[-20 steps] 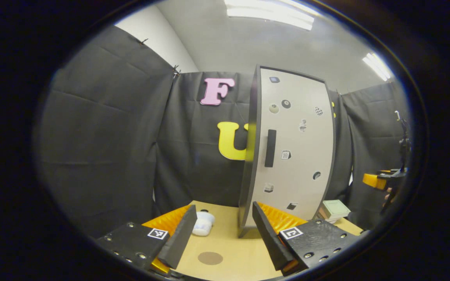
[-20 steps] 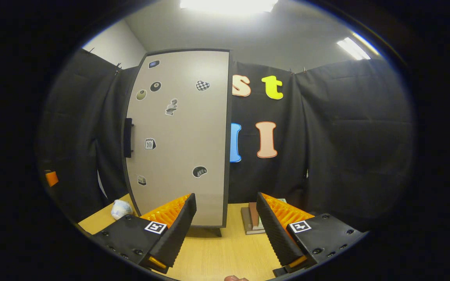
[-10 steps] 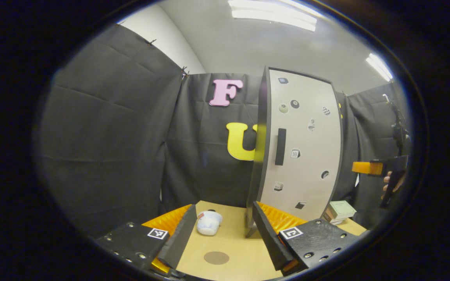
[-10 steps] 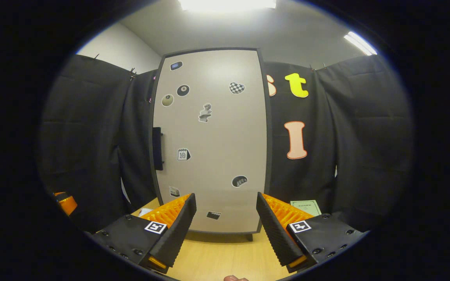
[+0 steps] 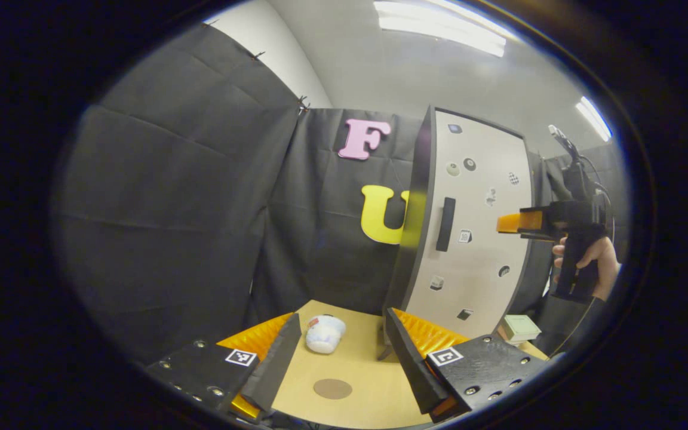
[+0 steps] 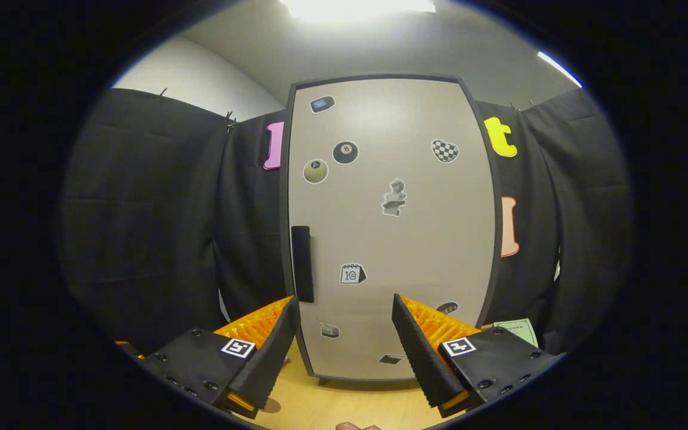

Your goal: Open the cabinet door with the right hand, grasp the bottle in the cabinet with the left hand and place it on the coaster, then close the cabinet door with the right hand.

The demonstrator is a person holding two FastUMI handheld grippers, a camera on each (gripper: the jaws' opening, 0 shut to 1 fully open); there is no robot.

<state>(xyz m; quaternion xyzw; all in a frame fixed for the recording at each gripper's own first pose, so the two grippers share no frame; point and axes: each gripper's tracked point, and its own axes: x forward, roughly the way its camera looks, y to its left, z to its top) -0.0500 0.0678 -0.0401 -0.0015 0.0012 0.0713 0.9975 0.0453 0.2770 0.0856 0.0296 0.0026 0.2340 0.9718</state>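
Right claw [image 6: 344, 352] level, spread — facing cabinet door [image 6: 392, 239].

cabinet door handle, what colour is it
Black, against the pale grey cabinet door; the handle shows best in the right gripper view.

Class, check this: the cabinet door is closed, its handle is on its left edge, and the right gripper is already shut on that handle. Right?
Not quite: the right gripper is open, short of the handle, as the right gripper view shows. The cabinet door is closed, handle at left.
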